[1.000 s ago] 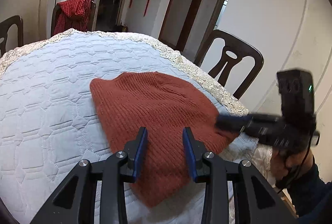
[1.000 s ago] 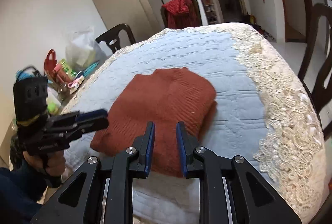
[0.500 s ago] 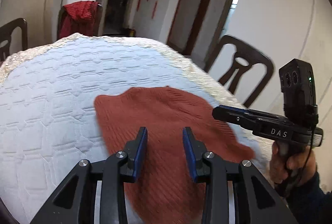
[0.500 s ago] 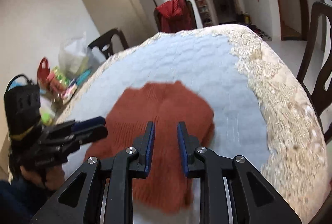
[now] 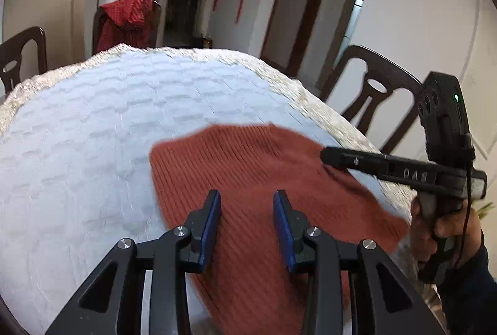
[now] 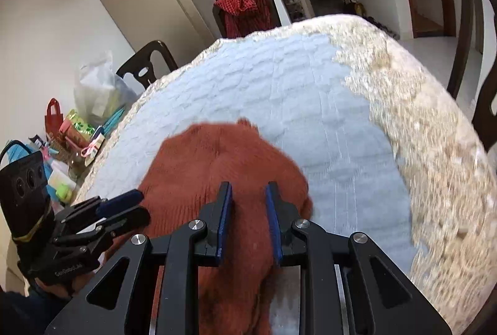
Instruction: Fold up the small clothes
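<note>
A rust-red knitted garment [image 5: 248, 167] lies folded on the pale blue quilted table cover [image 5: 93, 130]; it also shows in the right wrist view [image 6: 198, 173]. My left gripper [image 5: 247, 207] is open and empty, hovering above the garment's near part. My right gripper [image 6: 247, 201] is open and empty, its jaws a smaller gap apart, above the garment's near right part. The right gripper also shows in the left wrist view [image 5: 329, 155] over the garment's right edge. The left gripper shows in the right wrist view [image 6: 136, 204] at the garment's left edge.
Dark wooden chairs [image 5: 379, 98] stand around the table, one draped with a red checked cloth [image 5: 125, 21]. The cover has a cream lace border [image 6: 435, 142]. Bags and packets [image 6: 77, 123] crowd the area beyond the left edge. A chair [image 6: 478, 49] stands at the right.
Both grippers have lifted and pulled back from the garment, so it sits lower and nearer in both views. Both stay open and empty. The garment has not changed shape.
</note>
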{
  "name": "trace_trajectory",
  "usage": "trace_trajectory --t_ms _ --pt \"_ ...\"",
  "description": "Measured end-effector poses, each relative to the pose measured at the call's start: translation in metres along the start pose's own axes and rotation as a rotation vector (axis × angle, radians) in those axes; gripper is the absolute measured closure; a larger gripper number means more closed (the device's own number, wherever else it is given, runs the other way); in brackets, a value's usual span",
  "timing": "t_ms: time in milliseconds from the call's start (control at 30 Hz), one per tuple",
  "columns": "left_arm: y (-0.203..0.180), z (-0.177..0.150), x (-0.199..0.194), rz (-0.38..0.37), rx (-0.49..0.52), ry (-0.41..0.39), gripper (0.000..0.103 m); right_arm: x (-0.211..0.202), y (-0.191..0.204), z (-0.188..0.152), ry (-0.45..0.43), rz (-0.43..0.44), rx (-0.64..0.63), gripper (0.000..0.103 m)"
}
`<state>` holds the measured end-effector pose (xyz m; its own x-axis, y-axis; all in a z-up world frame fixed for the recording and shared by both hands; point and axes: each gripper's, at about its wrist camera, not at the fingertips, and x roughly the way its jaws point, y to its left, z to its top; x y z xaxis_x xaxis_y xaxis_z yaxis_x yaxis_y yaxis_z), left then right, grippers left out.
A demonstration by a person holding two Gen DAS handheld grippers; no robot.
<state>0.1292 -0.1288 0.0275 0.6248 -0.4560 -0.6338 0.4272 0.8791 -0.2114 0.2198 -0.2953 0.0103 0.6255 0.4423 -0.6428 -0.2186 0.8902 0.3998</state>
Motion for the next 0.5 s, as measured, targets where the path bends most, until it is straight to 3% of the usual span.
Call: trace_trajectory --t_ms 167,267,367,500 --pt "0.016 0.010 0.039 0.056 -0.027 0.105 0.065 0.032 -0.011 0.010 0.076 -0.055 0.001 0.080" --pt "0.014 0.006 0.034 0.052 -0.018 0.091 0.065 0.032 -0.018 0.009 0.077 -0.030 0.023 0.080" --pt "0.014 0.002 0.015 0.017 -0.032 0.066 0.065 0.012 -0.018 0.005 0.048 -0.039 0.015 0.080" --pt "0.007 -0.007 -0.017 -0.034 -0.007 0.018 0.065 -0.026 -0.006 -0.011 0.003 0.019 -0.034 0.079"
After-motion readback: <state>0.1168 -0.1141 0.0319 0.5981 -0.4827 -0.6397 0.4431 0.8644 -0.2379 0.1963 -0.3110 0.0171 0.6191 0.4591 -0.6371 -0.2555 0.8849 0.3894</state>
